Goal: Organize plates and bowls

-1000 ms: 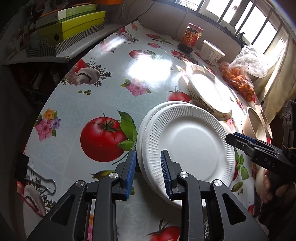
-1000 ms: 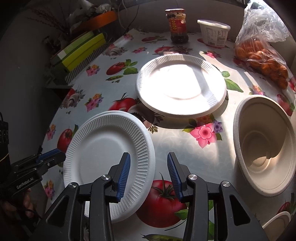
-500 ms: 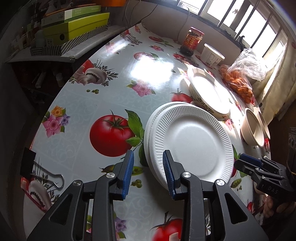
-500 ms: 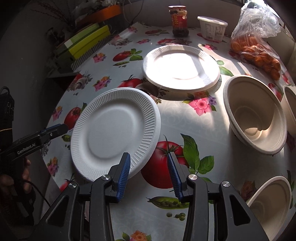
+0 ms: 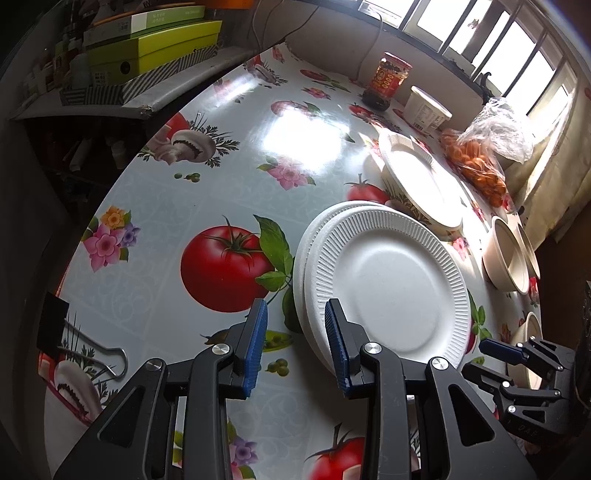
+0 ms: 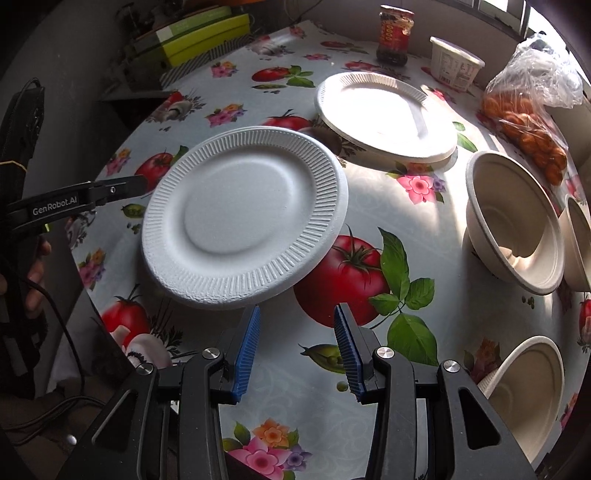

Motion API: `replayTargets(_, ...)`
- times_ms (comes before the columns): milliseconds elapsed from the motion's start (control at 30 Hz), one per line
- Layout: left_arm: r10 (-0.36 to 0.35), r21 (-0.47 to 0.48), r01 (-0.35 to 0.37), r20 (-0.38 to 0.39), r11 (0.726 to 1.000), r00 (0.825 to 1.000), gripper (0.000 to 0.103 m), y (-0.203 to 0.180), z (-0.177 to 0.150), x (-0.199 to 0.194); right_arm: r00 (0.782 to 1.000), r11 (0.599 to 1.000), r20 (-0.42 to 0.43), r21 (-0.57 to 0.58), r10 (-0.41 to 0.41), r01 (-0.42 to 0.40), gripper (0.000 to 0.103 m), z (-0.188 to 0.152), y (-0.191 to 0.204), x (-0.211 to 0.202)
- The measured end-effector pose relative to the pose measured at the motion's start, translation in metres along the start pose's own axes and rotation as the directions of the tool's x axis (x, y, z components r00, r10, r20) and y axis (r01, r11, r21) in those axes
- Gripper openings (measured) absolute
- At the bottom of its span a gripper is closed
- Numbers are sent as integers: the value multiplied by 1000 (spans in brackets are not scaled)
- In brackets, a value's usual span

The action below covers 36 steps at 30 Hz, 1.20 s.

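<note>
Left wrist view: my left gripper (image 5: 295, 343) hangs with its jaws parted and nothing between them, the right pad over the near rim of the stacked white foam plates (image 5: 384, 284), which lie on the table (image 5: 155, 229) beside a printed tomato. A binder clip (image 5: 74, 339) sits at the near left edge. My right gripper (image 5: 491, 354) shows low on the right, and in its own view (image 6: 297, 343) its jaws stand apart and empty over bare tablecloth, just short of the plate stack (image 6: 243, 218). Nothing lies between either gripper and the stack. Beyond it, another white plate (image 6: 384, 114) rests on top of a patterned bowl (image 5: 410, 206). To the right are beige paper bowls (image 6: 513, 221), one more (image 6: 524, 391) nearer me. At the far edge stand a red-labelled jar (image 6: 395, 33), a white tub (image 6: 456, 62) and a plastic bag of orange fruit (image 6: 528, 118). Green boxes (image 5: 151, 44) sit on a shelf off the table's left side.
</note>
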<state>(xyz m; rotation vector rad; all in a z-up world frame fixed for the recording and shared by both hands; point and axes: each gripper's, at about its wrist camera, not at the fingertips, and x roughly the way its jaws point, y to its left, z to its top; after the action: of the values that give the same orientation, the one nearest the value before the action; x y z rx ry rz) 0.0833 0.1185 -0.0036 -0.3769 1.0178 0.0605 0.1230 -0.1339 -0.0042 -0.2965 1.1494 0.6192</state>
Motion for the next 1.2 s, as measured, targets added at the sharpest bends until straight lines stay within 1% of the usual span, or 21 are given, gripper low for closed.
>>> replayTargets(200, 5, 3, -5, -6, 1000, 1000, 34, -1, 0, 2, 1000, 1000, 1, 5, 7, -7, 41, 7, 2, 6)
replayTargets(333, 5, -2, -5, -9, 1000, 1000, 34, 0, 1, 4, 999, 999, 12, 21, 34, -34, 41, 9, 2, 7)
replayTargets(467, 7, -2, -7, -15, 1000, 1000, 34, 0, 1, 5, 999, 999, 18, 25, 39, -39, 41, 10, 4, 10)
replayTargets(567, -3, -2, 3, -17, 1000, 1000, 34, -1, 1, 6, 999, 999, 26, 28, 41, -42, 41, 12, 4, 10)
replayTargets(767, -21, -16, 21, -24, 1000, 999, 34, 1, 2, 9, 995, 996, 58, 41, 79, -81, 41, 15, 4, 6)
replayTargets(900, -29, -34, 29, -6, 999, 1000, 34, 7, 8, 9, 993, 995, 72, 49, 89, -92, 41, 15, 5, 3)
replayTargets(1100, -51, -65, 52, 18, 996, 999, 34, 16, 22, 11, 994, 995, 82, 56, 76, -80, 41, 21, 6, 3)
replayTargets(1200, -80, -71, 80, 7, 994, 997, 34, 16, 26, 17, 994, 995, 82, 54, 75, -79, 41, 24, 7, 5)
